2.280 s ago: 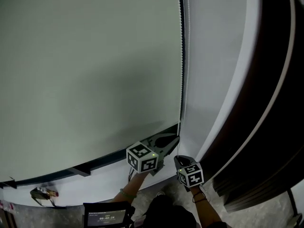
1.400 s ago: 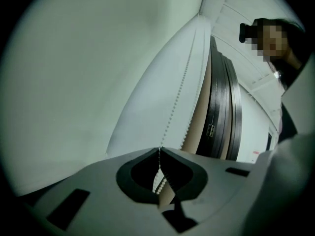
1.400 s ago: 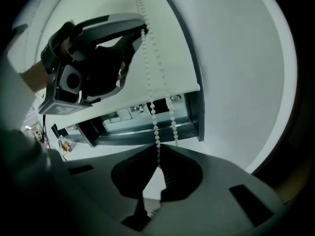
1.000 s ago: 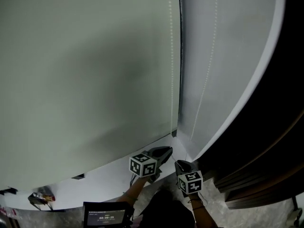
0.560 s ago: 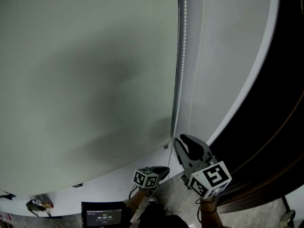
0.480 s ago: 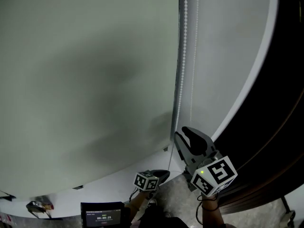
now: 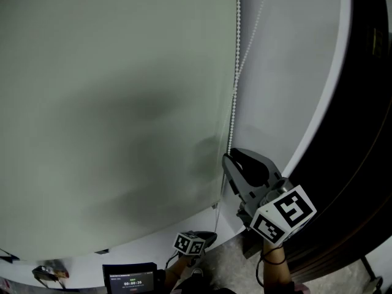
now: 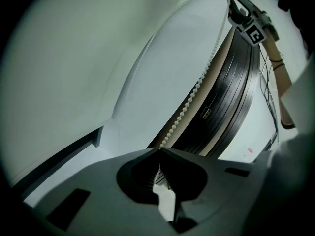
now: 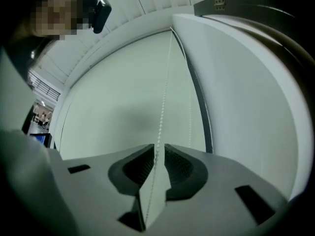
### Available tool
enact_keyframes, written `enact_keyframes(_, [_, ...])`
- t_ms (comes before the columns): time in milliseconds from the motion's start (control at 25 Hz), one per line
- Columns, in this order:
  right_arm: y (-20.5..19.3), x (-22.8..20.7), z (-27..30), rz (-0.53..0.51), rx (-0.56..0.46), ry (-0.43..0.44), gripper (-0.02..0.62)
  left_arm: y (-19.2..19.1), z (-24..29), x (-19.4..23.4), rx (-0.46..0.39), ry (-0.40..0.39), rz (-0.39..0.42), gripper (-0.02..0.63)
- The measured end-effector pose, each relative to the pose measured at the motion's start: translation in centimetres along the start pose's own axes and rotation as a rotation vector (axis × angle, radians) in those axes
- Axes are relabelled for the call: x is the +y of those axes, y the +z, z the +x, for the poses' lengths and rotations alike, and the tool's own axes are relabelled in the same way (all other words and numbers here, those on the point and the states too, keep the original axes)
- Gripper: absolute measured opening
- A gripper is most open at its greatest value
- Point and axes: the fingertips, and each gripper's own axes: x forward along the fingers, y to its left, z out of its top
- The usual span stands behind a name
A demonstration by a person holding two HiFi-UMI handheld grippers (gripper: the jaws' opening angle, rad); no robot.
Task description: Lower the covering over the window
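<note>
A white sill carries 1 small, indistinct object near its left end.

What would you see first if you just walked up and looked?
A huge pale green blind fills the head view, a white beaded cord hanging at its right edge. The right gripper reaches up to it, jaws apart round the cord and just closing; lower down, the left gripper is shut on the cord.

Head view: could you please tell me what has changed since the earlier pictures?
The right gripper rose along the bead chain. Its jaws have just been closing, with the chain between them but not yet gripped. The left gripper stayed low, shut on the chain.
</note>
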Motion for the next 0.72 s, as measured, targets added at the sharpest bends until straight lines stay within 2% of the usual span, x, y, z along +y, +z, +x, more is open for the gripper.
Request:
enact_keyframes(160, [0.4, 0.2, 0.6, -0.003, 0.005, 0.006, 0.064, -1.2, 0.7, -0.3, 0.002, -0.029, -0.017, 0.005])
enact_keyframes(280, [0.8, 0.1, 0.2, -0.015, -0.013, -0.02, 0.015, -0.6, -0.1, -0.3, -0.012, 0.001, -0.007, 0.005])
enact_keyframes(400, [0.9, -0.3, -0.3, 0.047, -0.064, -0.02, 0.011, -1.4, 0.1, -0.1, -0.013, -0.025, -0.019, 0.005])
enact_keyframes(520, [1.0, -0.6, -0.7, 0.077, -0.089, -0.026, 0.011, -1.3, -1.0, -1.1, 0.008, -0.051, 0.007, 0.008])
enact_keyframes(600, [1.0, -0.5, -0.9, 0.064, -0.092, -0.037, 0.01, -0.1, -2.2, -1.7, -0.055, -0.067, -0.004, 0.07])
enact_keyframes(640, [1.1, -0.4, -1.0, 0.061, -0.094, -0.042, 0.01, 1.0, -2.9, -1.8, -0.125, -0.071, -0.01, 0.095])
enact_keyframes(720, [1.2, -0.6, -1.4, 0.059, -0.098, -0.052, 0.009, 4.4, -5.1, -2.1, -0.313, -0.058, -0.005, 0.106])
